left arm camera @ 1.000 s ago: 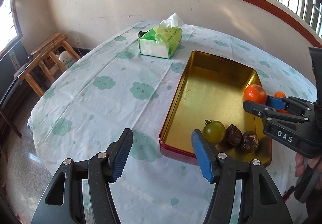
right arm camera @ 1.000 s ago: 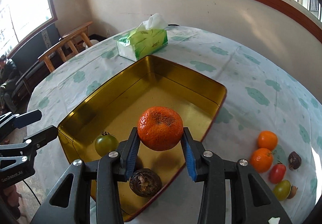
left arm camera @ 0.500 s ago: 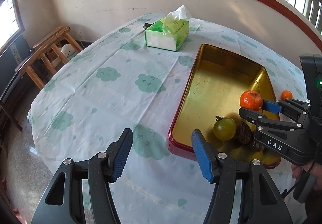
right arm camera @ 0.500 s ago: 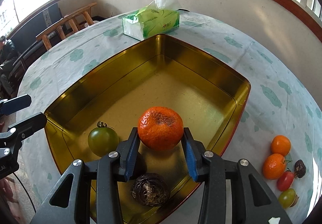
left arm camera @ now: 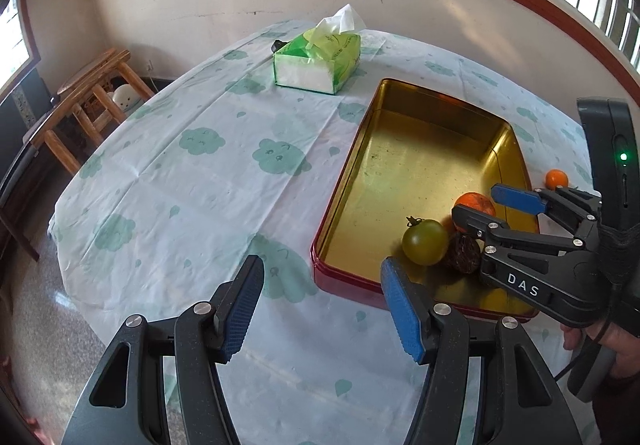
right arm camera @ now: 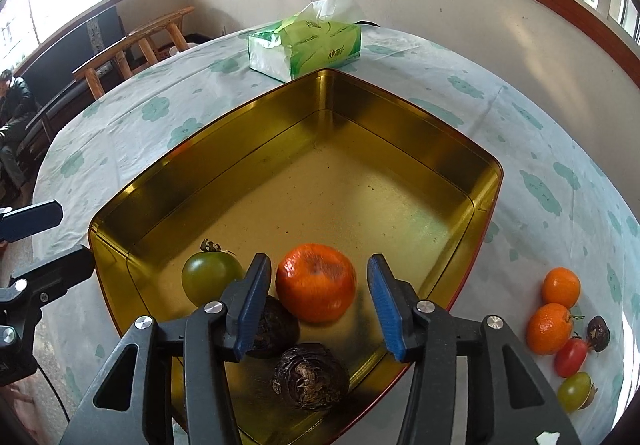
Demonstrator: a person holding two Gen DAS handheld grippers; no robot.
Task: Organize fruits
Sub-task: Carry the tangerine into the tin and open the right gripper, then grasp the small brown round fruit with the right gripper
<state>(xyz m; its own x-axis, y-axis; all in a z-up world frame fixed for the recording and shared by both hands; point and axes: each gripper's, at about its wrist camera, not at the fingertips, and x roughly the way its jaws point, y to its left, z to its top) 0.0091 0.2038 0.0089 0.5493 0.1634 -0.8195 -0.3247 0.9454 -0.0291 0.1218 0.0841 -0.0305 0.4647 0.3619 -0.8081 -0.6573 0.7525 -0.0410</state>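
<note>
1. Gold-coloured metal, red on the outside: the tin (right arm camera: 460, 181) is sitting on my cloud-print tablecloth (left arm camera: 200, 165), and I am looking into it from both wrists.
2. I am holding the right gripper (right arm camera: 316, 303) over the tin's near end with its jaws spread; the blue pads (right arm camera: 382, 305) are standing clear of the orange (right arm camera: 316, 281) on both sides, so it has hold of nothing.
3. The orange is lying on the tin floor between those pads, a little blurred in the right view.
4. The green tomato (right arm camera: 210, 277) is sitting just left of the orange, inside the tin, stem up.
5. Two dark brown, wrinkled fruits are lying in the tin's near corner: one (right arm camera: 276, 325) is partly hiding behind my right gripper's left finger, the other (right arm camera: 308, 377) is showing below the gripper. I cannot tell what kind they are.
6. I am hovering the left gripper (left arm camera: 322, 303) wide open over the tablecloth, just outside the tin's near left corner, with nothing between its pads.
7. Outside the tin, to its right, a small cluster is waiting on the cloth: two oranges (right arm camera: 560, 287), a red tomato (right arm camera: 570, 355), a pale green tomato (right arm camera: 574, 391) and a small dark fruit (right arm camera: 598, 333), all close together.
8. A green tissue pack (right arm camera: 308, 45) is standing beyond the tin's far end.
9. Wooden stools (left arm camera: 88, 101) are showing past the table's left edge.
</note>
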